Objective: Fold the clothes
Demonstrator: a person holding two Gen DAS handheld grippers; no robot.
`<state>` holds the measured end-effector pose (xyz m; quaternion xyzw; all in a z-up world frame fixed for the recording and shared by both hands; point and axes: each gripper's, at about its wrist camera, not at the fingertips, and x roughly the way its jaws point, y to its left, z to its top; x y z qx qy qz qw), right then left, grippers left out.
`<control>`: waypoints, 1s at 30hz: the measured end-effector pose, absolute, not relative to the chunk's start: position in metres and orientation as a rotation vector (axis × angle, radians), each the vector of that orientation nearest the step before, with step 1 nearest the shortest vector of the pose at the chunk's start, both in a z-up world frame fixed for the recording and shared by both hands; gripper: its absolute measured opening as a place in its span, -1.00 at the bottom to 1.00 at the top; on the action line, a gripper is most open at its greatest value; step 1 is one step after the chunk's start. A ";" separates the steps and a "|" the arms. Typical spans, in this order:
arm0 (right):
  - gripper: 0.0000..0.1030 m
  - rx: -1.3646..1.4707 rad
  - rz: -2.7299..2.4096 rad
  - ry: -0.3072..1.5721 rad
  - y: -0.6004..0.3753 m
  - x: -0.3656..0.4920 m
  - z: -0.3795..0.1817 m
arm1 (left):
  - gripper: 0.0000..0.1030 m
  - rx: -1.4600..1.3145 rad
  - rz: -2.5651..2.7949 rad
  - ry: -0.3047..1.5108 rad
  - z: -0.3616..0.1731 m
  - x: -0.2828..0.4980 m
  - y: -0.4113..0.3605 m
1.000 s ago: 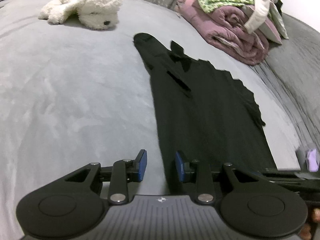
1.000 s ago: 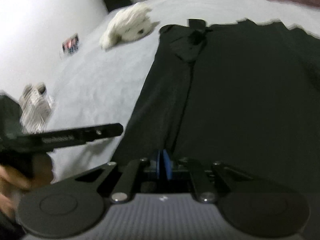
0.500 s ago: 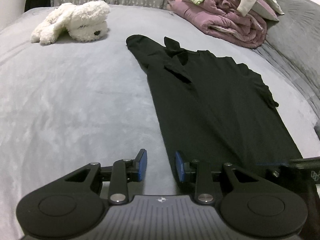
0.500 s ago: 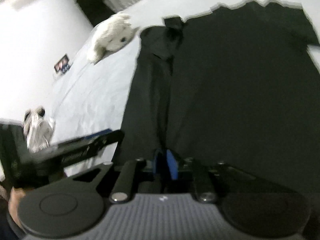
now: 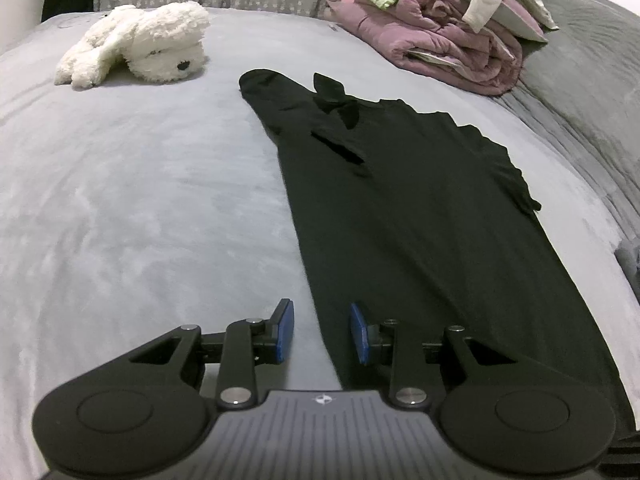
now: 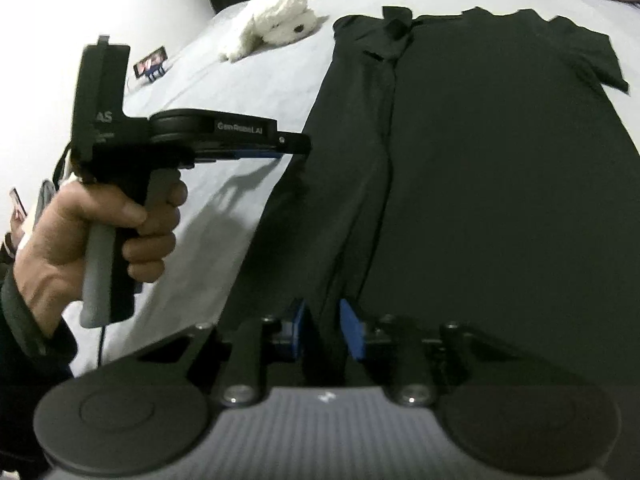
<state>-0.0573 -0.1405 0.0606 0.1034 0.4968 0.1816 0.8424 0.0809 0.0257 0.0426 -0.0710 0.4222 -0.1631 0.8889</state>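
Note:
A black T-shirt (image 5: 420, 220) lies flat on the grey bed (image 5: 140, 200), its left side folded inward in a long strip (image 6: 360, 168). My left gripper (image 5: 322, 332) hovers open over the shirt's left edge near the hem, with nothing pressed between its blue pads (image 5: 285, 332). In the right wrist view it (image 6: 296, 144) is held by a hand (image 6: 100, 232) beside that edge. My right gripper (image 6: 322, 330) stands over the folded strip near the hem. Its jaws are apart and closing, with black cloth showing in the gap and the pads (image 6: 352, 332) not pressing it.
A white plush dog (image 5: 148, 52) lies at the bed's far left. A pile of pink blanket and clothes (image 5: 440, 40) sits at the far right. A small phone-like object (image 6: 154, 65) lies on the bed left of the shirt.
My right gripper's jaws went from shut to apart, and it slid sideways over the shirt's lower part. The left gripper's view rolled level; the left gripper now shows fully in the right view.

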 end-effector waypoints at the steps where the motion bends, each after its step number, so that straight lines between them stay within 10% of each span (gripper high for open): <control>1: -0.48 0.201 0.380 1.057 -0.139 -0.059 0.059 | -0.43 -0.143 -0.339 0.877 0.042 0.080 0.024; 5: -0.90 0.233 0.357 1.055 -0.141 -0.062 0.056 | -0.43 -0.124 -0.342 0.875 0.041 0.077 0.021; 10: -0.90 0.668 0.333 1.062 -0.186 -0.065 0.049 | -0.42 -0.078 -0.342 0.876 0.040 0.073 0.015; 30: -0.75 0.750 0.337 1.021 -0.202 -0.068 0.016 | -0.40 -0.201 -0.419 0.907 0.056 -0.031 0.031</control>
